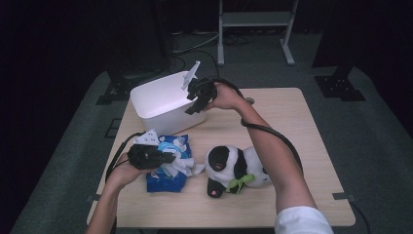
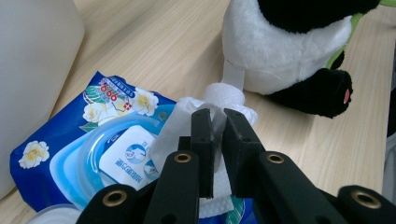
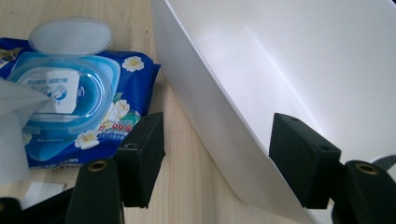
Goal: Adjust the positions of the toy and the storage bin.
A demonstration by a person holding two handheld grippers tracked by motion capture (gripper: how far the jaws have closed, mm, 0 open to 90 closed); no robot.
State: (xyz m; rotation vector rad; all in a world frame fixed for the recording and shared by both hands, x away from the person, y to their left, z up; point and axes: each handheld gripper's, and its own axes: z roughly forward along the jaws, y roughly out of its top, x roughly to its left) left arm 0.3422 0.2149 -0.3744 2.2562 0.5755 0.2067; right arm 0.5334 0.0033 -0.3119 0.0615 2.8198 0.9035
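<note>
**White wipe pinched at the pack, bin wall straddled**

White and crumpled, a wet wipe [image 2: 187, 119] is sticking up out of the blue wipe pack [image 1: 168, 168], and the left gripper [image 2: 215, 122] is pinching it: the two black jaws are standing almost together with the sheet squeezed between their pads. The pack is lying flat on the wooden table [image 1: 272, 112] near its front left, its clear round lid [image 3: 70, 35] flipped open and tilted back. The person's left hand [image 1: 122, 173] is holding that gripper low over the pack, pointing toward the table's middle.

Just beside the pack, to its right in the high view, a plush panda [image 1: 234, 165] is lying on the table, its black foot and a green ribbon showing; the wipe's twisted end is reaching close to its white body in the left gripper view.

Behind the pack a white plastic bin [image 1: 163, 100] is sitting near the table's back left. The right gripper [image 1: 196, 103] is hovering at the bin's near right edge, held by the right hand [image 1: 225, 96]. Its jaws are standing wide apart, and in the right gripper view the bin's side wall is running between them; whether either pad is touching the wall cannot be told.
</note>
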